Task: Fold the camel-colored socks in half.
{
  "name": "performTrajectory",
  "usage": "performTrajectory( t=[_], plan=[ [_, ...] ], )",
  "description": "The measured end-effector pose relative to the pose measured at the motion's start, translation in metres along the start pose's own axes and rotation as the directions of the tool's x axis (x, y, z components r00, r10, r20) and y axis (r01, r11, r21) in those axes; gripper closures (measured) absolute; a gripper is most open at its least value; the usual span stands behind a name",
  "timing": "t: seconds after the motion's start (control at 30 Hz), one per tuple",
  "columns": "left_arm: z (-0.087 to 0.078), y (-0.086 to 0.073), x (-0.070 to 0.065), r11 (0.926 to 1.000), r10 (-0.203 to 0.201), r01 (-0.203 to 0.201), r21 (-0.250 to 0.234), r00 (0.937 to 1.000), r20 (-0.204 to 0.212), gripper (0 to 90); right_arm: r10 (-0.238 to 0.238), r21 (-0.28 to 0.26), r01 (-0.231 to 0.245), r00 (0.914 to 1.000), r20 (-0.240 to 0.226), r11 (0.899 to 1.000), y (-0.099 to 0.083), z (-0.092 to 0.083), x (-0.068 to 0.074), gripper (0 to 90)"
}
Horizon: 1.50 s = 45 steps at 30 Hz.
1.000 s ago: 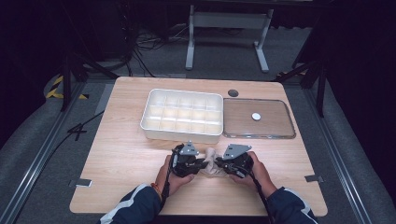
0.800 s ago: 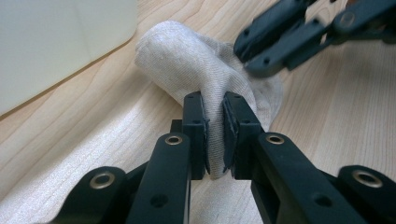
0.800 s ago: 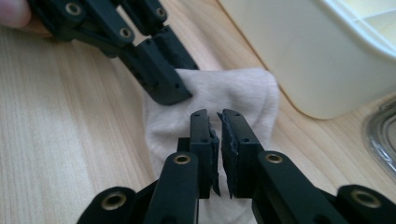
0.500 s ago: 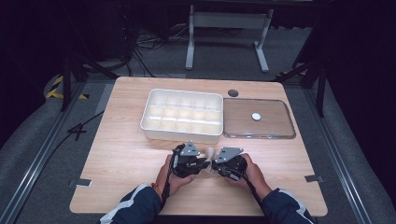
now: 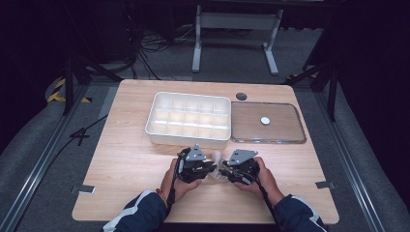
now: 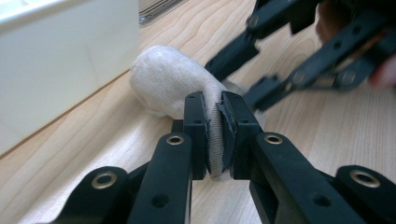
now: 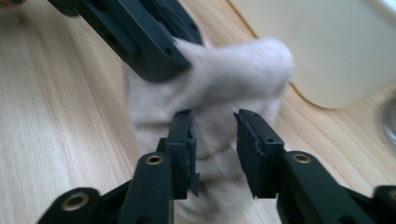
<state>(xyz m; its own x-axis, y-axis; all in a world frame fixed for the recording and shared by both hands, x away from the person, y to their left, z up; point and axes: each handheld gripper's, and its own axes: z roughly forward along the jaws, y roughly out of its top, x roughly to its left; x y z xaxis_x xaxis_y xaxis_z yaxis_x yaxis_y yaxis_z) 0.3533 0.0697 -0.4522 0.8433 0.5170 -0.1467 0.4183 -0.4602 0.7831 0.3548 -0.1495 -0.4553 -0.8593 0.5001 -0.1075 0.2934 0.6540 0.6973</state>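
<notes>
A rolled white sock [image 5: 217,160] lies on the wooden table [image 5: 125,164] just in front of the tray, between my two grippers. My left gripper [image 6: 214,135] is shut on a fold of the sock [image 6: 163,84], the fabric pinched between its pads. My right gripper [image 7: 214,140] faces it from the other side. Its jaws have just been opening and now stand apart, with the sock [image 7: 233,74] between and beyond them and the pads off the cloth. In the high view the left gripper [image 5: 207,169] and right gripper [image 5: 225,172] nearly meet tip to tip.
A white tray [image 5: 186,141] with several compartments stands right behind the sock. To its right lies a clear flat lid [image 5: 290,133] with a small white disc [image 5: 265,120] on it. A dark round hole [image 5: 241,96] sits near the table's far edge.
The right gripper has edged slightly toward the left one. Both hands otherwise stay in place with the sock between them.
</notes>
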Motion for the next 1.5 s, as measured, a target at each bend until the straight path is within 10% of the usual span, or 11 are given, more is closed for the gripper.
performTrajectory(
  t=[0.57, 0.9, 1.5],
  plan=[
    [0.014, 0.012, -0.019, 0.9862, 0.148, -0.147, 0.076, 0.9889, -0.013, 80.3, 0.035, 0.039, -0.035, 0.9994, 0.007, 0.999, -0.009, 0.005, -0.007, 63.0],
    [0.02, 0.011, -0.021, 0.9862, 0.143, -0.142, 0.086, 0.9896, -0.013, 80.2, 0.059, 0.04, -0.059, 0.9982, 0.0, 0.997, -0.009, -0.001, -0.014, 54.2],
    [0.034, 0.01, -0.029, 0.9834, 0.165, -0.164, 0.077, 0.9863, 0.0, 74.9, 0.088, 0.083, -0.084, 0.9946, -0.054, 0.993, -0.019, -0.001, -0.021, 79.7]
  ],
)
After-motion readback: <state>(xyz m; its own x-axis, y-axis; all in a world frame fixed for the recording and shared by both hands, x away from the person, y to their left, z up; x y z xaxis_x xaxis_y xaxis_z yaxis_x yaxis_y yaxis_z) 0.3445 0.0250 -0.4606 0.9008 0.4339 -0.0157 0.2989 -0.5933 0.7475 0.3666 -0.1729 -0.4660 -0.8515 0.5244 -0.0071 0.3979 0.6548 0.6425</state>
